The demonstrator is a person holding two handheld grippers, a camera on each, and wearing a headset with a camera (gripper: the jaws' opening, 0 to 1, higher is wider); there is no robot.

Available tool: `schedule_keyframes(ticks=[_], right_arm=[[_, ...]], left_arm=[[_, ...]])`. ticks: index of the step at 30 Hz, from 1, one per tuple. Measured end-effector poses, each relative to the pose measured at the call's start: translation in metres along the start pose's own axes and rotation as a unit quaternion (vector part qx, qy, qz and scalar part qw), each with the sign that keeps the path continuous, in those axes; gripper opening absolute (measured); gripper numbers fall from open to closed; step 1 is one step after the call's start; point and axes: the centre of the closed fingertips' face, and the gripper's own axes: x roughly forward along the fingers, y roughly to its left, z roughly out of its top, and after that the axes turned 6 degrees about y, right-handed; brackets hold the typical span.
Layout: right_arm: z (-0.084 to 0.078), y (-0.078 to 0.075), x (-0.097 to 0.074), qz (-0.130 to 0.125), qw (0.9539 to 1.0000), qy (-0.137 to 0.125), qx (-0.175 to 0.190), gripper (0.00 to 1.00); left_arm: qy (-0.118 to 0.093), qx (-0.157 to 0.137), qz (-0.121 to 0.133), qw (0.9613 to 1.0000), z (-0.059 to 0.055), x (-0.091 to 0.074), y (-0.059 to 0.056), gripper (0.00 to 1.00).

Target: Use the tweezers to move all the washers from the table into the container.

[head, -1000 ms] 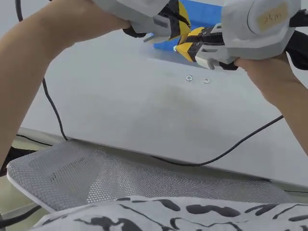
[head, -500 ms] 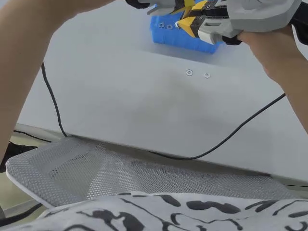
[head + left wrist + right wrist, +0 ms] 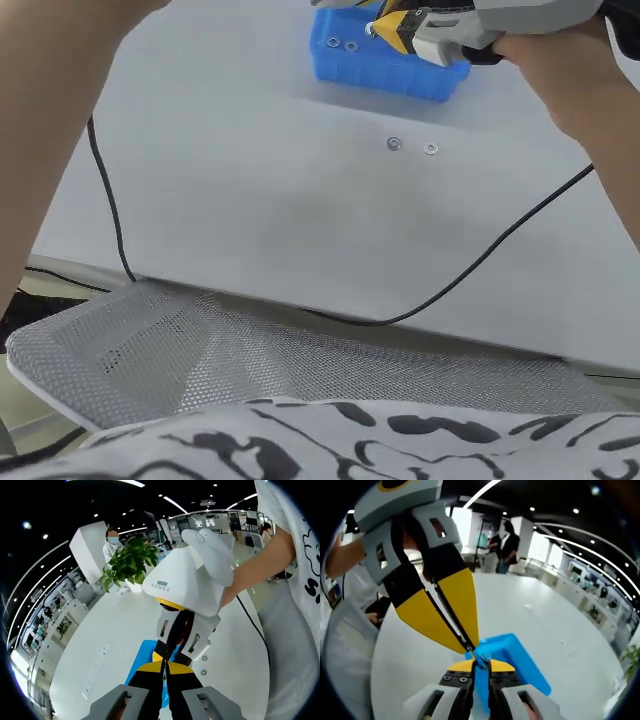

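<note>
A blue container stands at the far side of the table, with a few washers lying in it. Two washers rest on the grey table in front of it. Both grippers hover over the container. The right gripper is shut on the thin tweezers. These run forward between the yellow jaws of the left gripper, which are shut on them too. In the head view a gripper's yellow tip hangs above the container. Whether the tweezers hold a washer cannot be told.
A black cable loops across the near right of the table and another runs down the left. A mesh chair back sits below the table's front edge. People stand in the background.
Both grippers have moved up and away from the middle of the table to above the blue container, uncovering it. The two washers on the table have stayed put.
</note>
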Motion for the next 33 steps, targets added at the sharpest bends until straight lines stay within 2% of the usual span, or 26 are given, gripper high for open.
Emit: schedule_keyframes(ticks=[3, 5, 11, 15, 18, 21, 23, 25, 26, 33], right_arm=[[-0.004, -0.003, 0.005, 0.002, 1.0000, 0.005, 0.002, 0.05], [-0.007, -0.005, 0.007, 0.002, 1.0000, 0.008, 0.002, 0.05], [-0.012, -0.007, 0.016, 0.009, 0.9998, 0.016, 0.003, 0.05], [-0.017, -0.010, 0.022, 0.016, 0.9996, 0.023, 0.009, 0.05], [-0.022, -0.013, 0.029, 0.019, 0.9994, 0.028, 0.011, 0.05], [-0.025, -0.014, 0.032, 0.022, 0.9992, 0.031, 0.015, 0.05], [-0.028, -0.016, 0.036, 0.024, 0.9990, 0.033, 0.018, 0.05], [-0.029, -0.017, 0.039, 0.026, 0.9988, 0.033, 0.024, 0.05], [-0.029, -0.018, 0.040, 0.027, 0.9988, 0.033, 0.025, 0.05], [-0.029, -0.017, 0.044, 0.031, 0.9984, 0.036, 0.031, 0.05]], left_arm=[[-0.002, -0.004, -0.003, 1.0000, 0.000, 0.003, -0.001, 0.00], [-0.003, -0.008, -0.005, 0.9999, -0.005, 0.008, 0.003, 0.00], [-0.001, -0.017, -0.012, 0.9998, -0.011, 0.016, 0.005, 0.00], [-0.001, -0.025, -0.017, 0.9995, -0.017, 0.025, 0.011, 0.00], [0.004, -0.036, -0.014, 0.9993, -0.018, 0.024, 0.009, 0.00], [0.004, -0.039, -0.017, 0.9991, -0.025, 0.036, 0.014, 0.00], [0.006, -0.039, -0.018, 0.9990, -0.028, 0.033, 0.014, 0.00], [0.006, -0.042, -0.021, 0.9989, -0.033, 0.041, 0.019, 0.00], [0.006, -0.043, -0.021, 0.9989, -0.034, 0.040, 0.017, 0.00], [0.008, -0.043, -0.026, 0.9987, -0.035, 0.043, 0.021, 0.00]])
